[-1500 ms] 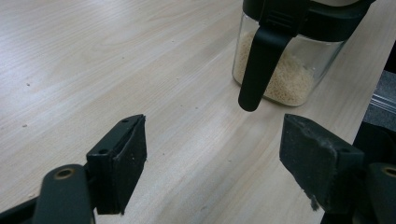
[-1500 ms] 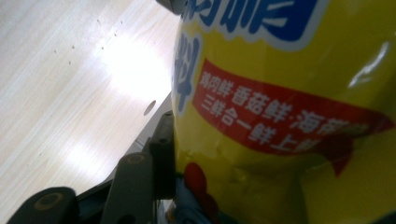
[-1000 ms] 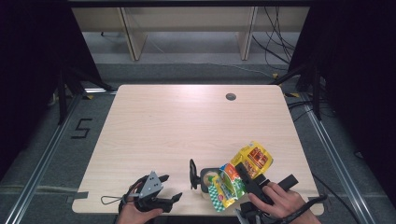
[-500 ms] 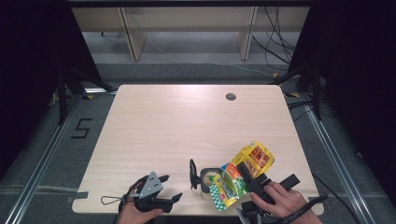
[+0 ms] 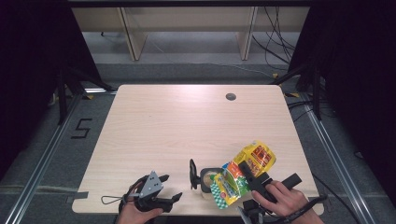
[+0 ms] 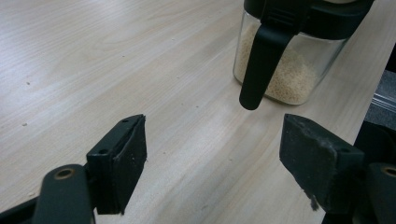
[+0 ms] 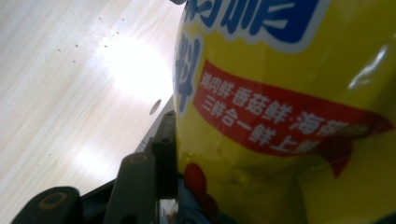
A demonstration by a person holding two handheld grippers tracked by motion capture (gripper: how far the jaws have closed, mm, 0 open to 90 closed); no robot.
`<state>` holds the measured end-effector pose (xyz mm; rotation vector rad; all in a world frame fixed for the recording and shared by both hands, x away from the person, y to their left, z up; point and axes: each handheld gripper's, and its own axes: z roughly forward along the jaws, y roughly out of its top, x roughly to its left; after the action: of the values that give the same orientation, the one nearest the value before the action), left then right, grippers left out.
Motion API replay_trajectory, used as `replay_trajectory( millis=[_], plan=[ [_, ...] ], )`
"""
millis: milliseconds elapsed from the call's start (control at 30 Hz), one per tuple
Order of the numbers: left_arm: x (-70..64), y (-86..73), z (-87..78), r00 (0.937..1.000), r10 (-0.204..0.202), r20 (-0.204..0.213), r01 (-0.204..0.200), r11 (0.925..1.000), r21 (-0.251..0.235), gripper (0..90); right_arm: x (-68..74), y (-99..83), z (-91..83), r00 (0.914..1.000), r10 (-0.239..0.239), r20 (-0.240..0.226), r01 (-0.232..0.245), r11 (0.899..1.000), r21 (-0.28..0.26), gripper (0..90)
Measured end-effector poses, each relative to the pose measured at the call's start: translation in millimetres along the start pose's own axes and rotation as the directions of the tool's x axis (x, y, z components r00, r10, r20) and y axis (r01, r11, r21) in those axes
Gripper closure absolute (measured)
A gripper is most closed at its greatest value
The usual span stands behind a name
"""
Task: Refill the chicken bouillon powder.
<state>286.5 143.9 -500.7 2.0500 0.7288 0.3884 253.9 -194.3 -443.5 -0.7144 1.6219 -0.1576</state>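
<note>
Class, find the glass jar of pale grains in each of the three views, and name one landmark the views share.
High view: the jar stands near the table's front edge, beside the yellow bag.
Left gripper view: upper right, beyond the open jaws, its black handle hanging down.
Right gripper view: not in it.
Shared landmark: the pale wood table.

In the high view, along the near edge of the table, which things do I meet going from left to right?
left gripper → black flip lid → glass jar → yellow packet → person's right hand
</note>
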Motion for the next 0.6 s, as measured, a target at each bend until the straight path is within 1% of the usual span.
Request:
replay_trajectory(
  millis=[33, 67, 100, 167, 200, 233, 267, 300, 333, 367, 400, 433, 467, 500, 533, 567, 600],
  plan=[
    [-2.6, -0.4, 0.9, 0.9993, -0.035, 0.010, 0.035, 0.9992, -0.019, 22.8, 0.3, -0.1, 0.1, 1.0000, 0.001, -0.001, -0.001, 1.000, -0.001, 57.2],
    [-1.4, 0.1, 1.1, 0.9994, -0.030, 0.016, 0.031, 0.9992, -0.025, 22.8, 0.6, -0.6, 0.2, 1.0000, 0.004, -0.004, -0.004, 1.000, -0.006, 57.2],
    [-1.6, 0.4, 0.4, 0.9993, -0.036, 0.005, 0.036, 0.9992, -0.016, 22.8, 0.7, -1.7, 0.4, 0.9997, 0.022, -0.009, -0.022, 1.000, -0.009, 57.2],
    [0.0, 0.2, 0.7, 1.0000, -0.004, 0.008, 0.004, 0.9998, -0.022, 22.8, 0.3, -4.1, 0.4, 0.9992, 0.035, -0.021, -0.035, 0.999, -0.016, 57.3],
    [-0.5, 0.2, 0.2, 0.9999, -0.008, 0.012, 0.008, 0.9998, -0.016, 22.8, 1.7, -4.9, 1.7, 0.9983, 0.058, -0.006, -0.058, 0.998, -0.030, 57.3],
    [-1.3, -0.1, 0.5, 0.9995, -0.031, 0.012, 0.031, 0.9994, -0.017, 22.8, 0.3, -6.4, 1.0, 0.9990, 0.039, -0.022, -0.040, 0.999, -0.024, 57.2],
    [-1.7, 0.2, 0.4, 0.9993, -0.038, 0.003, 0.038, 0.9991, -0.019, 22.8, 1.6, -7.3, 1.9, 0.9970, 0.075, -0.023, -0.075, 0.997, -0.035, 57.3],
    [-0.6, 0.5, 0.7, 0.9997, -0.023, 0.007, 0.024, 0.9995, -0.020, 22.8, 3.8, -8.2, 1.2, 0.9931, 0.116, -0.020, -0.116, 0.992, -0.038, 57.3],
    [0.3, 0.7, 0.3, 0.9999, -0.005, 0.009, 0.005, 0.9999, -0.014, 22.8, 4.7, -9.4, 1.1, 0.9889, 0.145, -0.030, -0.146, 0.988, -0.041, 57.3],
    [-0.6, 0.3, 0.2, 0.9999, -0.008, 0.009, 0.008, 0.9998, -0.017, 22.8, 6.3, -10.1, 1.6, 0.9854, 0.168, -0.031, -0.169, 0.985, -0.045, 57.3],
    [-1.9, -0.2, 0.4, 0.9993, -0.033, 0.015, 0.034, 0.9993, -0.017, 22.8, 6.9, -11.0, 2.1, 0.9844, 0.172, -0.036, -0.174, 0.984, -0.048, 57.3],
    [-1.1, 0.2, 0.4, 0.9997, -0.025, 0.009, 0.025, 0.9994, -0.022, 22.8, 7.8, -12.0, 1.9, 0.9843, 0.172, -0.038, -0.174, 0.984, -0.044, 57.3],
    [-1.4, 0.1, 0.9, 0.9992, -0.039, 0.009, 0.039, 0.9990, -0.023, 22.8, 8.9, -13.3, 2.2, 0.9812, 0.187, -0.048, -0.189, 0.980, -0.055, 57.3],
    [-1.6, 0.1, 0.1, 0.9994, -0.036, 0.004, 0.036, 0.9992, -0.016, 22.8, 9.9, -14.4, 2.1, 0.9780, 0.200, -0.058, -0.204, 0.977, -0.058, 57.3],
    [-1.4, -0.1, 0.2, 0.9995, -0.032, 0.008, 0.032, 0.9994, -0.016, 22.8, 10.4, -15.8, 2.0, 0.9772, 0.201, -0.070, -0.205, 0.977, -0.056, 57.3],
    [-1.2, 0.2, -0.4, 0.9997, -0.024, 0.006, 0.024, 0.9996, -0.013, 22.8, 12.6, -16.6, 2.6, 0.9736, 0.220, -0.063, -0.224, 0.972, -0.066, 57.3],
    [-1.3, 0.2, -0.2, 0.9995, -0.030, 0.006, 0.030, 0.9994, -0.016, 22.8, 13.4, -17.7, 2.5, 0.9708, 0.231, -0.063, -0.236, 0.969, -0.069, 57.4]
  ],
)
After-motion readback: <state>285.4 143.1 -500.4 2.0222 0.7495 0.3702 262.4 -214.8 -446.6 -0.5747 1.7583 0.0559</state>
